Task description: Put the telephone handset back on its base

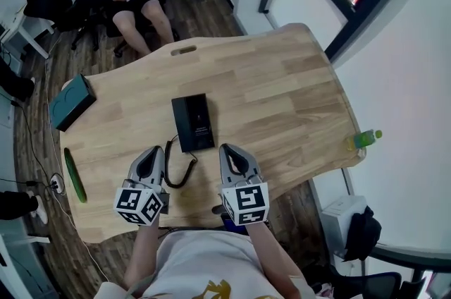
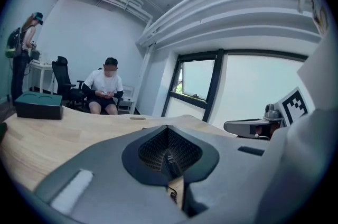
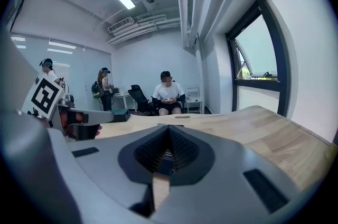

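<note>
Grey left tool (image 1: 151, 154) and right tool (image 1: 232, 152), each closed tight, hover over a pale wood-grain counter (image 1: 282, 100) beside a flat black rectangular telephone (image 1: 193, 123) with coiled cord (image 1: 180, 175).

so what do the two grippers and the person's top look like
The left gripper and the right gripper have smooth grey moulded jaws with dark ribbed inner pads. Each carries a cube with black-and-white square markers, left and right. The person wears a pale shirt with a yellow print.
</note>
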